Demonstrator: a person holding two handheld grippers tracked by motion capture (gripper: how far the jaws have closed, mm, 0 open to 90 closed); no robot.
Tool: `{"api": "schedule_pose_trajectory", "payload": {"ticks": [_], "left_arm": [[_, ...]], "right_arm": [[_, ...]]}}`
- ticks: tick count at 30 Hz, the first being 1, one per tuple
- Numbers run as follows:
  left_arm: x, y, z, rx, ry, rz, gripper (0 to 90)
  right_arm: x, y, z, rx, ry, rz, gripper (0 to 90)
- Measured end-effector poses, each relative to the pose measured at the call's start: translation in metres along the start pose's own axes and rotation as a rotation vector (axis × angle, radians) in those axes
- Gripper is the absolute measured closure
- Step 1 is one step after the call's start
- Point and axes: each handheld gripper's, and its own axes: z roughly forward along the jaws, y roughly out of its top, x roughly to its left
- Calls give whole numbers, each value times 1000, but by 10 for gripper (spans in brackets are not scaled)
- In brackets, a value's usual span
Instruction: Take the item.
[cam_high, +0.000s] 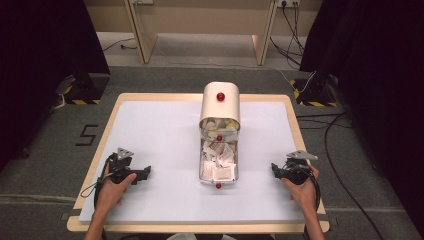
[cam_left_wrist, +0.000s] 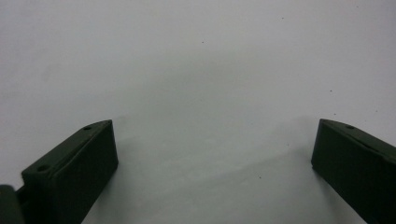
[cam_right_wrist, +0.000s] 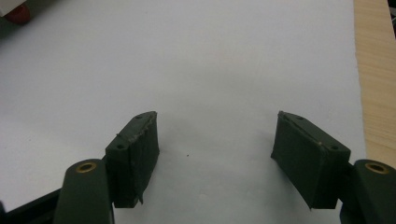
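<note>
A cream, round-topped box (cam_high: 220, 107) with a red knob stands at the middle back of the table. Its drawer (cam_high: 218, 167) is pulled out toward me, red-knobbed and full of small white packets. My left gripper (cam_high: 141, 174) rests on the white mat at the front left, held by a hand. Its jaws stand wide open over bare mat (cam_left_wrist: 215, 154). On the front right, my right gripper (cam_high: 276, 170) sits in the other hand, open too, nothing between its jaws (cam_right_wrist: 215, 140). Both grippers point inward toward the drawer, well apart from it.
The white mat (cam_high: 165, 130) covers a wood-edged table (cam_high: 295, 120). A red knob (cam_right_wrist: 17, 15) of the drawer peeks in at the right gripper view's top left corner. Wooden table legs, cables and dark curtains stand beyond the table.
</note>
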Motion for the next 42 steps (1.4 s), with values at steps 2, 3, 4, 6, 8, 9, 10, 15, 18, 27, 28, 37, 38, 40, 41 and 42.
{"api": "schedule_pose_trajectory", "payload": {"ticks": [2,3,4,6,8,9,10,15,18,27,28,37,38,40,41,42], "left_arm": [[0,0,0,0,1,0,0],[0,0,0,0,0,0,0],[0,0,0,0,0,0,0],[0,0,0,0,0,0,0],[0,0,0,0,0,0,0],[0,0,0,0,0,0,0],[0,0,0,0,0,0,0],[0,0,0,0,0,0,0],[0,0,0,1,0,0,0],[0,0,0,0,0,-3,0],[0,0,0,0,0,-2,0],[0,0,0,1,0,-1,0],[0,0,0,1,-1,-1,0],[0,0,0,1,-1,-1,0],[0,0,0,0,0,-2,0],[0,0,0,1,0,-1,0]], "right_arm": [[0,0,0,0,0,0,313],[0,0,0,0,0,0,313],[0,0,0,0,0,-1,313],[0,0,0,0,0,0,312],[0,0,0,0,0,0,313],[0,0,0,0,0,0,313],[0,0,0,0,0,-1,312],[0,0,0,0,-2,-1,313],[0,0,0,0,-1,2,313],[4,6,-4,-16,0,10,332],[4,6,-4,-16,0,10,332],[15,17,-15,-81,44,9,375],[17,17,-15,-82,48,5,378],[20,20,-16,-90,57,3,384],[21,21,-17,-93,61,2,385],[22,22,-18,-99,63,1,386]]}}
